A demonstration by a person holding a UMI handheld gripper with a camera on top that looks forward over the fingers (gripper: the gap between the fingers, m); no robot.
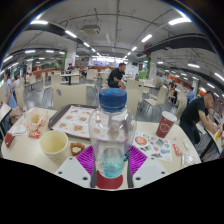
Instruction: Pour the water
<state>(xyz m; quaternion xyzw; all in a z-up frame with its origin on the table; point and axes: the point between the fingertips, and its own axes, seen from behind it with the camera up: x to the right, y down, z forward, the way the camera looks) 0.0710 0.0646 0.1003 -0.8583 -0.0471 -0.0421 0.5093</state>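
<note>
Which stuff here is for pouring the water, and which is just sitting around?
For pouring: bottle with a blue cap, held in the gripper; maybe the yellow cup.

Just lying about: tray, red cup, plates, people at other tables.

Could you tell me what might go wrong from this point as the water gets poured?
The bottle, held between the gripper's pink pads, has its blue cap on, so tipping it now would likely pour nothing. The cream cup and red cup stand close by and could be knocked over.
</note>
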